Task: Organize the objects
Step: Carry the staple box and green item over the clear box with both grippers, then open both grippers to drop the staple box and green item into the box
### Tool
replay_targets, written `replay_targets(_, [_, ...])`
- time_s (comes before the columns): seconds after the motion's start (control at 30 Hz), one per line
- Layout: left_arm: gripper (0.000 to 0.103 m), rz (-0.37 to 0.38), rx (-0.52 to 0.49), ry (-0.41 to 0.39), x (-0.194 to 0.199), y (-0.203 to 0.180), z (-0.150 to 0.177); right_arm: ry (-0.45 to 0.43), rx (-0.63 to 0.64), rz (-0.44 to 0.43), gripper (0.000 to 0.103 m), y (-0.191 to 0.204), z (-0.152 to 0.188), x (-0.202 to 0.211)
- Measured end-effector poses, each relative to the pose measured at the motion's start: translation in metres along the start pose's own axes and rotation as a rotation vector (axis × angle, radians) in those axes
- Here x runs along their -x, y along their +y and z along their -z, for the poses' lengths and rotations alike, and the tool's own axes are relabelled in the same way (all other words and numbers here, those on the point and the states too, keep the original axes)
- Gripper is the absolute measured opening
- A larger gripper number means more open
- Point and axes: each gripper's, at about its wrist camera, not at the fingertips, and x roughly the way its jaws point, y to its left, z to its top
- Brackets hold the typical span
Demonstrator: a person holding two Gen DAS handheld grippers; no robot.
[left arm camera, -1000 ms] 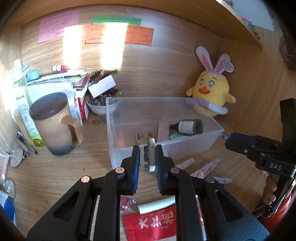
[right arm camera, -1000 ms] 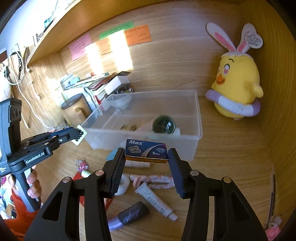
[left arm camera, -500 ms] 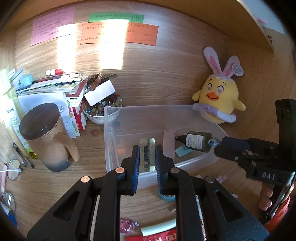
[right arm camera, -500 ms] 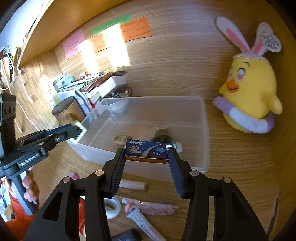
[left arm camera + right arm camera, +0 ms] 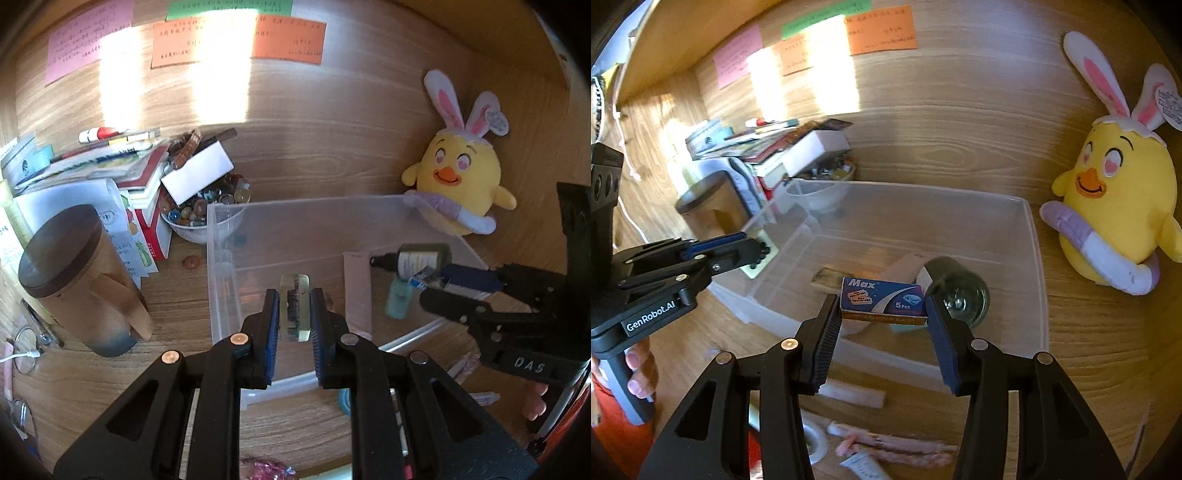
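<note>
The left gripper is clamping a small clear flat case with dark contents between its blue pads, holding it upright over the near-left part of the clear plastic bin. Just beyond those fingertips, on the bin floor, a pale pink tube is lying, and further to their right a dark green bottle and a small teal item are resting.

The right gripper is gripping a blue "Max" blade box across its short ends, jaws partly closed on it, above the bin's near side. Right behind the box, the dark green bottle is showing end-on.

Beyond the bin to the right of both fingers, a yellow chick plush is sitting against the wooden wall. To the left, a lidded mug and a bowl of beads are standing.
</note>
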Motion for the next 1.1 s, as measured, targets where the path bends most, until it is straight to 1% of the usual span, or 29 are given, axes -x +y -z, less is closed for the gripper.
replay_targets(0.13, [0.016,-0.004,0.003,0.022,-0.01,0.001,0.002,0.008,-0.013,0.035,0.044,-0.009,-0.001,-0.006])
replay_targets(0.27, [0.016,-0.013,-0.001,0.038,-0.016,0.002,0.002,0.011,-0.03,0.047,0.044,-0.016,-0.002,-0.011])
replay_targets(0.6, [0.016,-0.028,-0.03,0.041,-0.02,-0.003,0.005,0.001,-0.018,0.077,0.045,-0.013,-0.002,-0.012])
replay_targets(0.77, [0.02,-0.019,-0.024,0.042,-0.017,-0.001,0.006,-0.002,-0.002,0.095,0.045,-0.009,-0.002,-0.009])
replay_targets(0.8, [0.021,-0.019,-0.024,0.041,-0.016,-0.002,0.006,-0.002,0.0,0.095,0.045,-0.009,-0.002,-0.009])
replay_targets(0.87, [0.029,-0.023,-0.032,0.035,-0.013,-0.003,0.007,-0.001,0.005,0.094,0.046,-0.008,-0.001,-0.007])
replay_targets(0.93, [0.046,-0.029,-0.041,0.018,-0.007,-0.006,0.008,-0.002,0.01,0.088,0.051,-0.007,-0.001,-0.004])
replay_targets(1.0, [0.054,-0.032,-0.048,-0.005,0.001,-0.008,0.008,-0.01,0.019,0.089,0.054,-0.004,0.0,0.001])
replay_targets(1.07, [0.057,-0.027,-0.052,-0.021,0.008,-0.01,0.007,-0.022,0.036,0.101,0.057,-0.001,0.002,0.007])
replay_targets(1.1, [0.061,-0.025,-0.053,-0.03,0.013,-0.011,0.007,-0.025,0.041,0.106,0.06,0.0,0.003,0.01])
